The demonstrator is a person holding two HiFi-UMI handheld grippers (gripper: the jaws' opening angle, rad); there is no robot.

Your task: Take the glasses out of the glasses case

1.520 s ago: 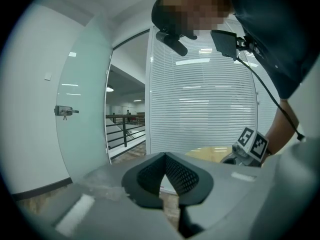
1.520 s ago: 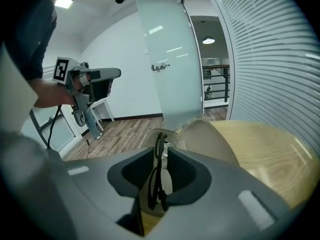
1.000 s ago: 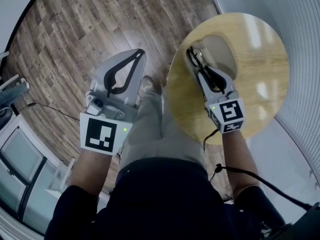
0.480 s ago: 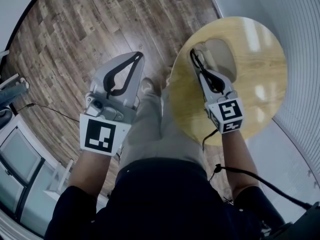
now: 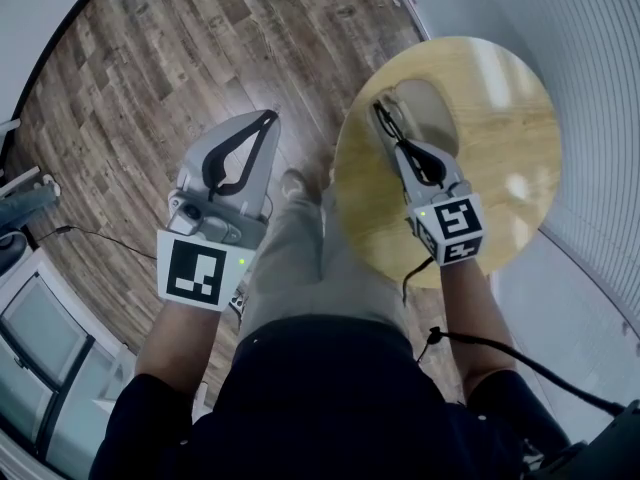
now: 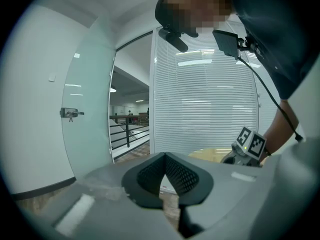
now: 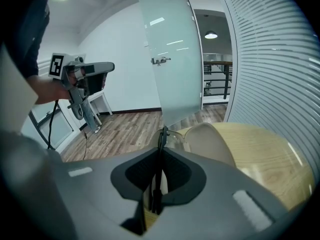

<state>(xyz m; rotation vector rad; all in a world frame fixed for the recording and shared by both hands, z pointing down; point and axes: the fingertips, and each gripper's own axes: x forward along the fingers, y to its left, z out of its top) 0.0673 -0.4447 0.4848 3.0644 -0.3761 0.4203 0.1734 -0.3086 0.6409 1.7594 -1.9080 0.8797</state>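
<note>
beige case (image 7: 215,141) — glasses (image 7: 163,133) in right gripper (image 7: 161,151)

The glasses (image 5: 383,116), thin black frame with clear lenses, are pinched by one folded arm between the jaws of my right gripper (image 5: 388,126). They stand edge-on and clear of the case, over the far left part of the round wooden table (image 5: 500,178). The glasses case (image 5: 432,108) is beige and rounded; it lies flat on the table just right of the glasses, and I can't tell if it is open.
</note>
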